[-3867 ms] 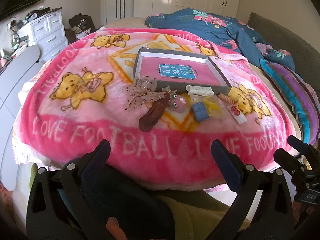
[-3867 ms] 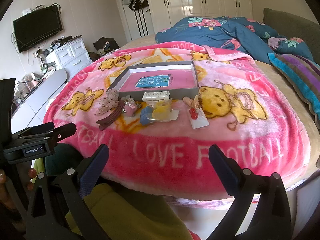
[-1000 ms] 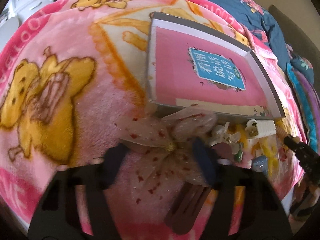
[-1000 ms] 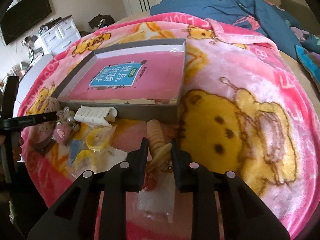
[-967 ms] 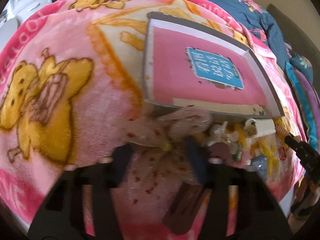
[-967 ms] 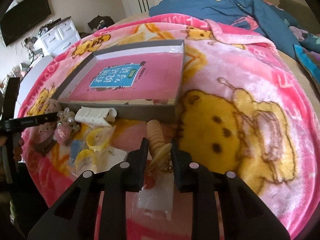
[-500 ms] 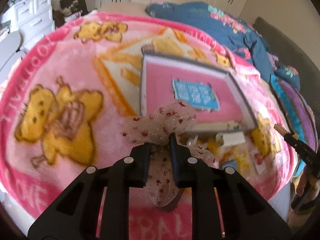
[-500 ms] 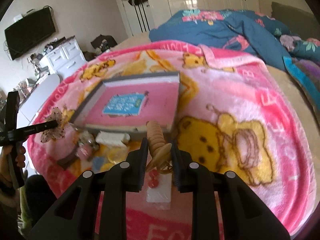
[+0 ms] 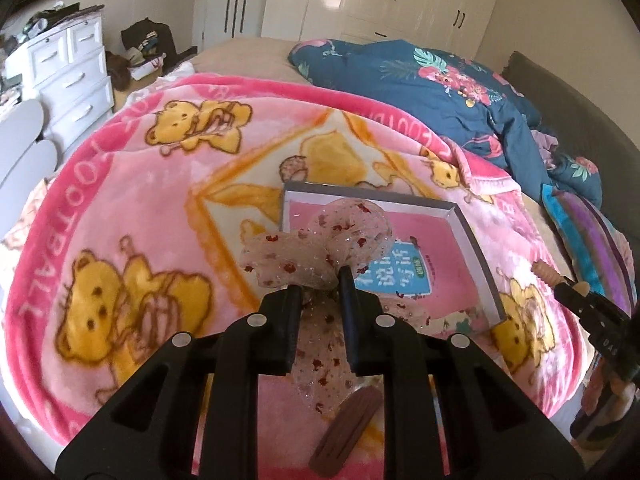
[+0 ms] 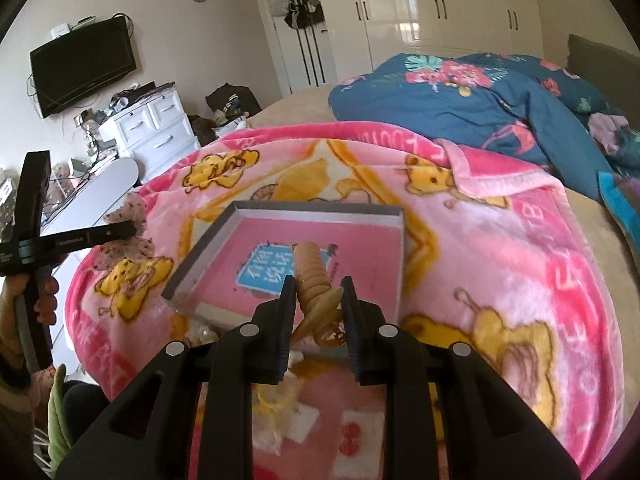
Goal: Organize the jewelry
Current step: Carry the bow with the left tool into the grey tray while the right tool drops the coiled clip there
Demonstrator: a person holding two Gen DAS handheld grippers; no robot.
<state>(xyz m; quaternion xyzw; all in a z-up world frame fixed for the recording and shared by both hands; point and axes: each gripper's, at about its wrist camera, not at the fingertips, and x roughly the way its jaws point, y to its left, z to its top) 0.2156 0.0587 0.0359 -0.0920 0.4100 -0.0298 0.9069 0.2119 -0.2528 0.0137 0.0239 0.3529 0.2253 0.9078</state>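
Tray (image 9: 476, 248) on blanket (image 9: 132, 184) atop bed, quilt (image 9: 420, 76) behind it, dresser (image 9: 72, 76) off left. Left tongs (image 9: 320, 288) clamped on bow (image 9: 320, 248), raised before tray. Right tongs (image 10: 318, 294) clamped on hair clip (image 10: 314, 276), raised before tray. Barrette (image 9: 346, 434) on blanket, nearest.

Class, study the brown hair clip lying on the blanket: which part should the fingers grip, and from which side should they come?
Grip the clip at its middle, across its narrow width, coming down from above. It lies flat on the blanket, long and slim, slanting from lower left to upper right in the left wrist view, so set the fingers square to that slant.
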